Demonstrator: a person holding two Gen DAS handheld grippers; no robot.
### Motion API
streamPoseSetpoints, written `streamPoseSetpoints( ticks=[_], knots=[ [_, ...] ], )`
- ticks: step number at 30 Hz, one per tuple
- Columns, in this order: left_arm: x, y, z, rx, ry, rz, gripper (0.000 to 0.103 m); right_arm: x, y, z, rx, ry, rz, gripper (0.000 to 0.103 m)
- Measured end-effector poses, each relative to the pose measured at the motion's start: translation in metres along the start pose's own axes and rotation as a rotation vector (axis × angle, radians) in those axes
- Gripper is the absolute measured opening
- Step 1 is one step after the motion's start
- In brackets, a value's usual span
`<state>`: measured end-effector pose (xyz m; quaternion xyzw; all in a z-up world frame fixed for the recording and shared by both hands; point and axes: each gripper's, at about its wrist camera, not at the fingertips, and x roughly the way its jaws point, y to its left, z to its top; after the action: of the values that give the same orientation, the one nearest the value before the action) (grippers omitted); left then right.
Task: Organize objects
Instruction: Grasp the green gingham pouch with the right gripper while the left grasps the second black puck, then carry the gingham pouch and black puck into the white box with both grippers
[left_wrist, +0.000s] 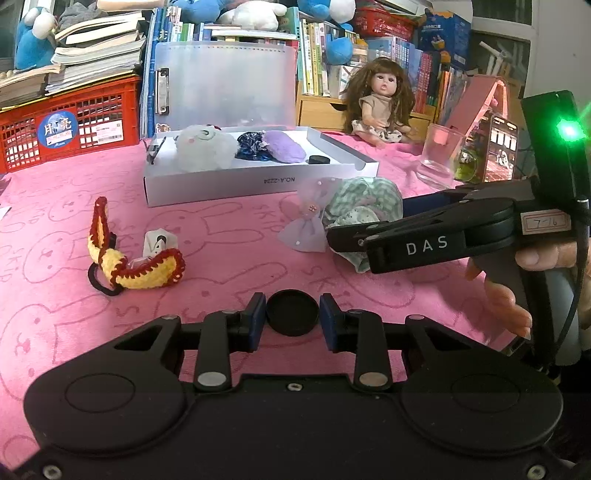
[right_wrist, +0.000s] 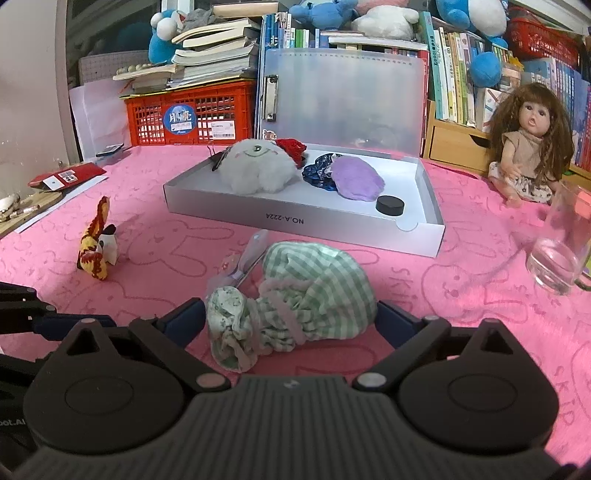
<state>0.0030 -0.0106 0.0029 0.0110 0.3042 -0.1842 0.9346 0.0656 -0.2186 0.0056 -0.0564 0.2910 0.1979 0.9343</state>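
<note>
- On the pink cloth (left_wrist: 221, 258), the left gripper (left_wrist: 292, 313) has its blue pads (left_wrist: 258, 314) closed against a black disc (left_wrist: 292, 312), one pad on each side.
- Off to the right in the left view, the right gripper (right_wrist: 291, 314) reaches in sideways; its jaws stand wide, one on either side of a green checked cloth bundle (right_wrist: 306, 295), and whether they touch it I cannot tell.
- Just beside the bundle, toward the box, lies a pale lilac bow (left_wrist: 308, 225).
- Behind both, a white box (right_wrist: 295, 218) sits on the cloth with its clear lid (right_wrist: 343, 99) raised.
- Inside the box: a white plush (right_wrist: 258, 170), a red knit piece (right_wrist: 291, 147) behind it, a dark blue scrunchie (right_wrist: 317, 173), a purple pad (right_wrist: 356, 177) and a second black disc (right_wrist: 390, 205) near the front right corner.
- Left of the box, well apart, a yellow and red crochet piece (left_wrist: 140, 266) lies beside a small white item (left_wrist: 159, 242).
- Right of the box stand a drinking glass (right_wrist: 561, 251) and a doll (right_wrist: 528, 140).
- Behind the table are a red crate (right_wrist: 192, 114), books and plush toys.
</note>
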Motion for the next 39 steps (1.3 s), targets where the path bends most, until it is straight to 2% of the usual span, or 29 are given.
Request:
streamPoseSetpoints(
  ticks=[3,8,13,15,19,27,39],
  knots=[
    [0.000,0.001,0.001,-0.009,-0.003,0.006,0.030,-0.002,-0.002,0.000,0.014,-0.005,0.009,0.091],
    [0.000,0.005,0.007,-0.018,-0.017,0.026,0.030,-0.007,0.000,0.005,0.023,-0.027,0.030,0.067],
    [0.000,0.011,0.013,-0.035,-0.029,0.040,0.030,-0.011,0.002,0.011,0.033,-0.049,0.017,0.053],
    [0.000,0.013,0.015,-0.037,-0.033,0.043,0.030,-0.012,0.002,0.011,0.045,-0.059,0.002,0.044],
    [0.001,0.016,0.019,-0.044,-0.043,0.051,0.030,-0.015,-0.002,0.013,0.077,-0.074,-0.024,0.036],
    [0.003,0.021,0.035,-0.053,-0.077,0.063,0.030,-0.017,-0.012,0.019,0.138,-0.102,-0.086,0.032],
    [0.016,0.043,0.083,-0.079,-0.150,0.100,0.030,-0.014,-0.028,0.047,0.178,-0.145,-0.097,0.032]
  ],
)
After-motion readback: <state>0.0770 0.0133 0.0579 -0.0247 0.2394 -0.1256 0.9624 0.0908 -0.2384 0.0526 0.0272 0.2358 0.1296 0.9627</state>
